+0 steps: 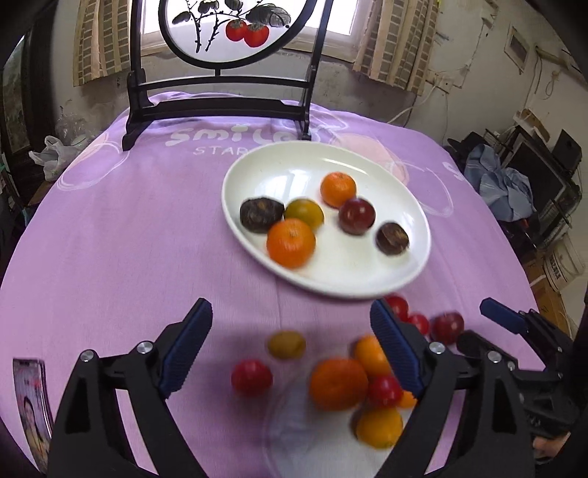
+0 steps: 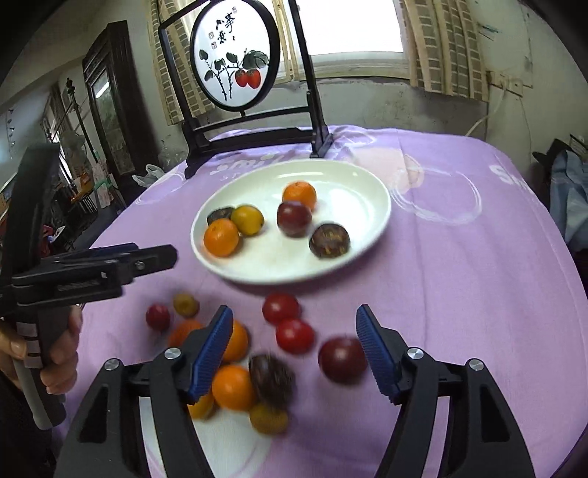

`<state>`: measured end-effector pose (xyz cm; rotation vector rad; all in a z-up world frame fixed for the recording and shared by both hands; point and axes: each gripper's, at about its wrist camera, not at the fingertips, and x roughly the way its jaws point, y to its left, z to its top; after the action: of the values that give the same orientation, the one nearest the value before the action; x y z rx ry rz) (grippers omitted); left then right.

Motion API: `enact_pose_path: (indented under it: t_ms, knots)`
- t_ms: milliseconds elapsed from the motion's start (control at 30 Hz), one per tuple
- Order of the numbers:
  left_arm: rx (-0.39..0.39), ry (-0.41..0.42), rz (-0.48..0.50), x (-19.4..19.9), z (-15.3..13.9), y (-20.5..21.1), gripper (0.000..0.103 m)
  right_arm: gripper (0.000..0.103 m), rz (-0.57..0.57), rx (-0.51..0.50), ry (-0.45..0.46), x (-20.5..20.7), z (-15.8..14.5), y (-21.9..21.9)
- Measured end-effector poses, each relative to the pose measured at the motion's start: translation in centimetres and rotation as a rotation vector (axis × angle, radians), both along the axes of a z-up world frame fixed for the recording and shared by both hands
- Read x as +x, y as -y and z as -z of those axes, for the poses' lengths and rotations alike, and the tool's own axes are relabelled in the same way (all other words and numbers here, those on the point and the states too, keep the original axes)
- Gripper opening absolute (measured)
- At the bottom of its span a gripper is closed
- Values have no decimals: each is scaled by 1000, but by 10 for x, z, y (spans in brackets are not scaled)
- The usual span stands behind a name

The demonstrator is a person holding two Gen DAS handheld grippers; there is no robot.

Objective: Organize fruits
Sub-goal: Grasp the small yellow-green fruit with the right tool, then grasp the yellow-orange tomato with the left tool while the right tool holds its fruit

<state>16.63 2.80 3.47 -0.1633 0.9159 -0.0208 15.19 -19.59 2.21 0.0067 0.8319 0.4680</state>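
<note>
Both our left gripper (image 1: 290,349) and right gripper (image 2: 294,347) stand apart and empty above the loose fruit (image 2: 235,386) scattered on the purple cloth (image 2: 459,275), just short of the white plate (image 2: 367,235) already holding six pieces. We should single out one piece, perhaps the dark red fruit (image 2: 341,358), a plum as far as the blur allows, and close gently across its middle so it doesn't roll away.

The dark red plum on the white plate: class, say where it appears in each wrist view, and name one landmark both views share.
Left wrist view: the plum lies right of centre on the plate, below the far orange.
Right wrist view: the plum sits near the plate's middle, just below that orange.
Shared landmark: the round painted screen behind the plate.
</note>
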Motion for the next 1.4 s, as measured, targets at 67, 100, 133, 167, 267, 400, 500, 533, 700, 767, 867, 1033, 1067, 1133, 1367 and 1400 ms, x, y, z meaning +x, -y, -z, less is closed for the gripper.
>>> enact_pose_path:
  t_ms: [67,100,133,167,267,400,500,533,700,767,867,1033,1067,1133,1367,1400]
  knots:
    - [-4,-5,8,-18,4,1,89,70,4,-7,-9,-11,4,5]
    - [-5,-12,15,-28,6,2,89,70,6,-12,-13,-17,7,7]
    - [-3,-18,22,-35,9,3,89,70,8,-17,-16,-22,9,9]
    - [-1,-23,27,-43,12,4,89,70,10,-24,-20,-30,12,11]
    - [6,-37,47,-64,21,10,90,70,10,-49,-29,-44,18,12]
    - [12,-57,54,-80,33,12,90,70,16,-108,-41,-55,30,10]
    - [-2,-76,69,-87,39,15,90,70,10,-126,-53,-59,35,7]
    - [-3,-78,73,-89,39,17,90,70,6,-130,-53,-61,36,5]
    - [3,-84,95,-93,44,22,90,66,-25,-151,-62,-62,42,-4]
    - [2,-93,104,-93,47,23,90,57,-43,-174,-77,-59,46,-10]
    - [3,-108,117,-91,51,26,90,54,-51,-219,-70,-52,50,-18]
    - [4,-120,129,-89,53,31,90,52,-79,-236,-53,-37,51,-33]
    - [4,-121,130,-89,53,32,90,50,-77,-241,-47,-36,51,-34]
    - [9,-122,136,-89,53,36,90,27,-76,-240,-38,-36,51,-33]
    - [26,-133,148,-85,53,51,90,26,-56,-138,-79,-36,46,-13]
    - [30,-134,150,-85,53,53,90,26,-52,-130,-78,-37,45,-10]
